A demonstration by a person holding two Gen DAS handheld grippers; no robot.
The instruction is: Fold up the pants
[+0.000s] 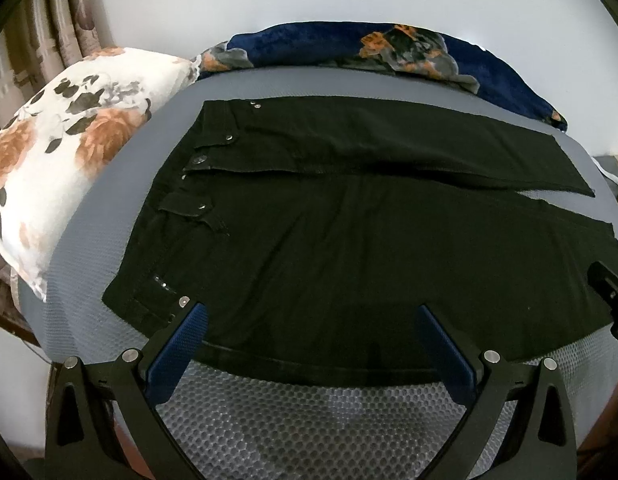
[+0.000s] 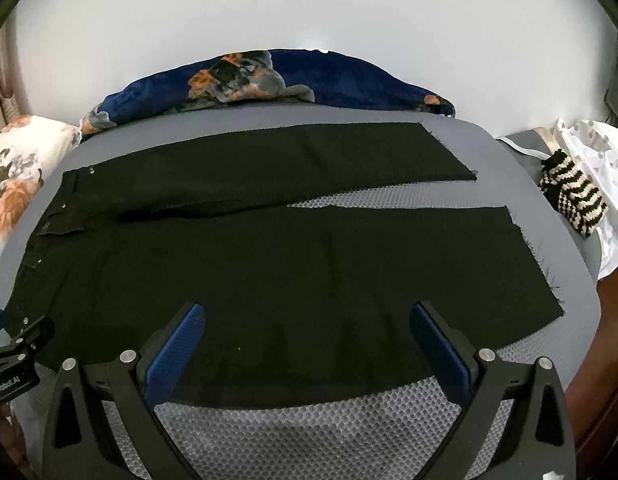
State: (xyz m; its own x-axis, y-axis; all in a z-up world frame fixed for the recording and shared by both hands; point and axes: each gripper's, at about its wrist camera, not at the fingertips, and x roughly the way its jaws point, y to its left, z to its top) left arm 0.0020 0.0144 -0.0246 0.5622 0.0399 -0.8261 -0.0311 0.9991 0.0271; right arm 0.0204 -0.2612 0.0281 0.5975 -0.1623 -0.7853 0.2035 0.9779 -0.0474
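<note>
**A:** How will the black pants [image 1: 349, 240] handle?

**B:** My guess is a soft, limp woven cloth with some weight at the waistband, where the metal snaps and pocket flaps sit. It should drape and sag when lifted, not hold a shape. They lie flat on the bed's grey mesh cover [image 2: 309, 424], waistband to the left, both legs running right with a narrow wedge of cover showing between the hems.

**A:** Where to grip?

**B:** I'd take the near long edge: the left hand-held gripper [image 1: 309, 316] near the waistband corner, the right hand-held gripper [image 2: 307, 316] further along the near leg. Both have their jaws spread wide and hold nothing, with the near edge of the pants between the blue pads.

**A:** And the surroundings?

**B:** The honeycomb mesh looks grippy, so the cloth may drag rather than slide. A floral pillow [image 1: 57, 152] sits far left, a navy floral blanket [image 2: 269, 80] along the far side by a plain white wall, and a striped knit item [image 2: 573, 196] lies to the right.
</note>
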